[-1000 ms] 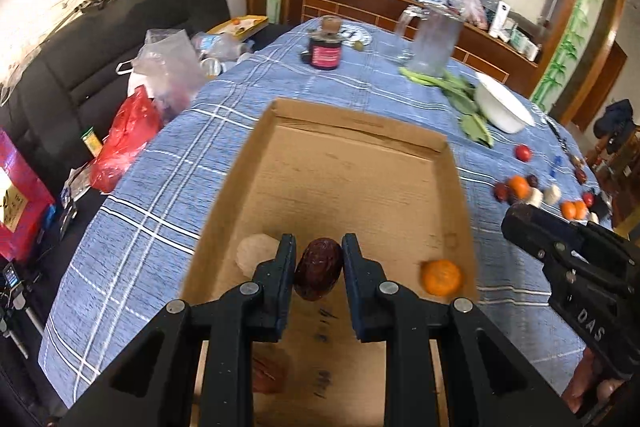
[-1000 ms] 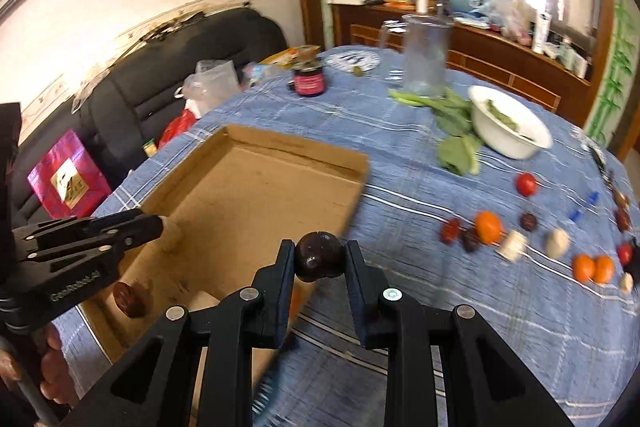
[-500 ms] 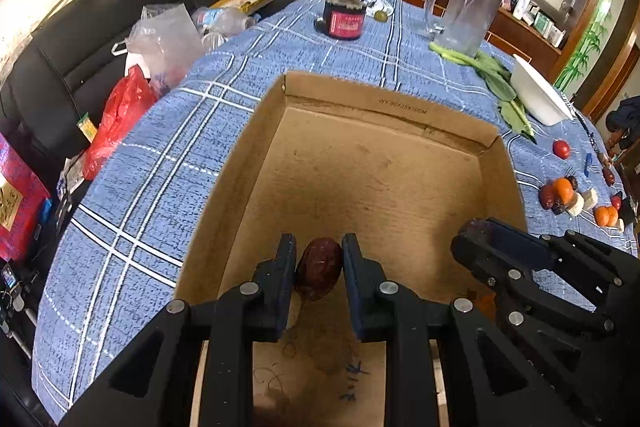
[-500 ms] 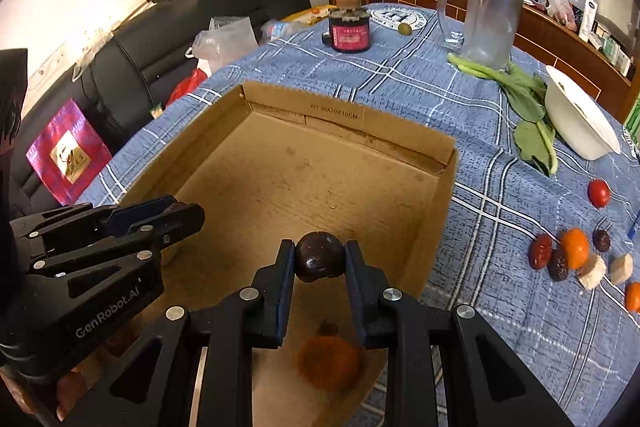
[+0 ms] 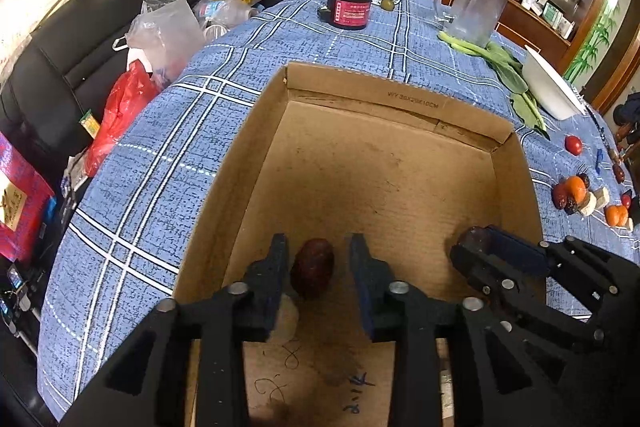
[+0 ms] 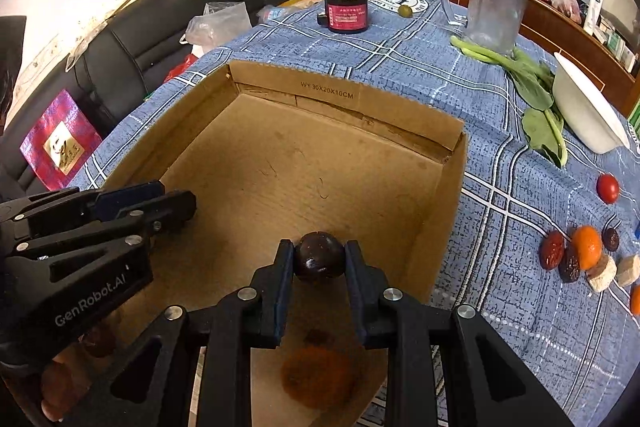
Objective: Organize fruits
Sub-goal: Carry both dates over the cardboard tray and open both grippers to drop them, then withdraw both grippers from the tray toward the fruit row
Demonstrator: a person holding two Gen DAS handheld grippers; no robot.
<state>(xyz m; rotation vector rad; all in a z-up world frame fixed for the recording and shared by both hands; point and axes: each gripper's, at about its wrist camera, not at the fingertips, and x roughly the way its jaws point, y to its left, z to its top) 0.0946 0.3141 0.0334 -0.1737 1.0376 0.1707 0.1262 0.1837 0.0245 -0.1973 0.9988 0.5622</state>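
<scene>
Both grippers are inside the open cardboard box [image 5: 400,99] [image 6: 328,95]. My left gripper [image 5: 318,267] is open; a dark red date [image 5: 312,271] sits between its fingers with a gap at each side. My right gripper [image 6: 320,259] is shut on a dark round fruit [image 6: 320,257] and holds it above the box floor; it also shows in the left wrist view [image 5: 472,247]. An orange fruit [image 6: 318,375] and other fruits [image 6: 98,341] lie blurred on the box floor. Loose fruits [image 6: 576,255] [image 5: 576,193] lie on the cloth to the right.
On the blue checked tablecloth [image 5: 160,167] stand a red-labelled jar [image 5: 352,11], a clear jug [image 5: 476,7], green leaves [image 6: 532,83], a white bowl [image 6: 584,115] and a red tomato [image 6: 607,188]. A black sofa [image 5: 80,47] with bags is at the left.
My left gripper has opened off the date, which now rests between the fingers. Both grippers have moved lower and further into the box.
</scene>
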